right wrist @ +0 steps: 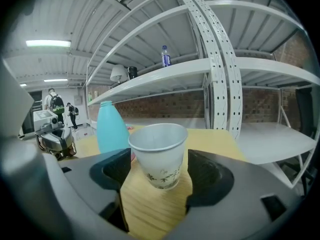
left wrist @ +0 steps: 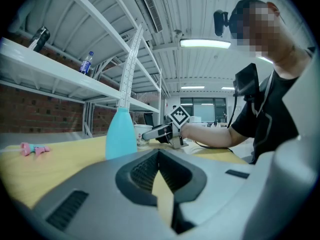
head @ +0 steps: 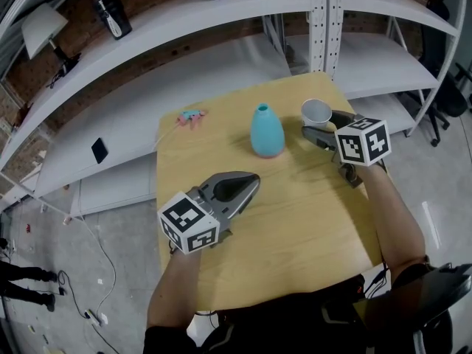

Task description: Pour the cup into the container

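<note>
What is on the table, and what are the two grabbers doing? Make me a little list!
table: wooden table, by white shelves
cup: white paper cup, near the table's far right corner
container: teal bottle, upright, left of the cup
right gripper: jaws against both sides of the cup
left gripper: jaws together, holding nothing, low over the table's near left part
extra: small pink toy near the far left edge
pouring: not started

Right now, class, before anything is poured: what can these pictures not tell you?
What the cup holds: its own wall hides it, right gripper view; too small in head view.
Whether the blue bottle is open or capped: mouth too small, every view.
What the pink thing is: too small, head view.
</note>
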Demonstrator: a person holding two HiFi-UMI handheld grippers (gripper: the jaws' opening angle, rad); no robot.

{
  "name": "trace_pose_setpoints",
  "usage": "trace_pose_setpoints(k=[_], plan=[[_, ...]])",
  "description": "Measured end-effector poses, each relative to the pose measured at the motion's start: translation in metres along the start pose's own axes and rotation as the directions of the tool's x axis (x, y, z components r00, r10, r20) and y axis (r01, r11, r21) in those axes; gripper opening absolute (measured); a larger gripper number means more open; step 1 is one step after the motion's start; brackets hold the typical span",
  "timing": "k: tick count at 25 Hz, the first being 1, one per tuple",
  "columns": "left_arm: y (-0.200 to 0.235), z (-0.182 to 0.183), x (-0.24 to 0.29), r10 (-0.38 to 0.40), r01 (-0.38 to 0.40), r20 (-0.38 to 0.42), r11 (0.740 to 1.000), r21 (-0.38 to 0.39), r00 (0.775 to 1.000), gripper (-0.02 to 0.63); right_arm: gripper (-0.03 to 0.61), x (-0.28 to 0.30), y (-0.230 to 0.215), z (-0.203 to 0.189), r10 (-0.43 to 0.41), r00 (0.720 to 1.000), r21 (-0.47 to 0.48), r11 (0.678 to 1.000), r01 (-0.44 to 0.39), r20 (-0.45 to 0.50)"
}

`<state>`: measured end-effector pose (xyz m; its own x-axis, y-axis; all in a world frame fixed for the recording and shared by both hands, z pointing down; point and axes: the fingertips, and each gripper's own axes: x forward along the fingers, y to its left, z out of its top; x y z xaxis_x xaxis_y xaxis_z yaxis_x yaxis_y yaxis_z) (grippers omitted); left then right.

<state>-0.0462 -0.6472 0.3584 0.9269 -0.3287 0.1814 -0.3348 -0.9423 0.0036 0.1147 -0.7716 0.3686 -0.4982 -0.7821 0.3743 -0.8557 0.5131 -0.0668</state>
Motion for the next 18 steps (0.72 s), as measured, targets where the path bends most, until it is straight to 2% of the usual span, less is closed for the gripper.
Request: trace_pose_setpoints(k=[6, 9, 11, 16, 18], plan=[[0.003, 0.001, 0.0, 0.019, -0.019, -0.002, 1.0, -0.009, 1.0, 0.002, 0.344, -0.019, -0.004, 0.003, -0.01, 1.0, 0.068, 0.998, 0.008, 0.025], [0.01, 0.003, -0.001, 0.061, -0.061, 0.014, 0.998, -0.014, 0.998, 0.002, 0.344, -0.029, -0.002, -0.001, -0.004, 0.999, 0.113, 0.994, 0.001, 0.032], [0.018, 0.005, -0.002, 0.095, -0.095, 0.028, 0.995, -0.018, 0.995, 0.002, 0.343, -0.037, 0.002, -0.002, -0.006, 0.999, 0.107, 0.994, 0.002, 0.041], [0.023, 0.004, 0.0, 0.121, -0.121, 0.008, 0.992, -0.035, 0.993, 0.002, 0.336, -0.06, 0.024, 0.003, 0.024, 0.997, 0.048, 0.998, -0.028, 0.075], [0.029, 0.005, -0.003, 0.177, -0.177, 0.002, 0.983, -0.048, 0.984, 0.002, 0.285, -0.07, 0.04, 0.003, 0.048, 0.995, 0.023, 0.998, -0.051, 0.092]])
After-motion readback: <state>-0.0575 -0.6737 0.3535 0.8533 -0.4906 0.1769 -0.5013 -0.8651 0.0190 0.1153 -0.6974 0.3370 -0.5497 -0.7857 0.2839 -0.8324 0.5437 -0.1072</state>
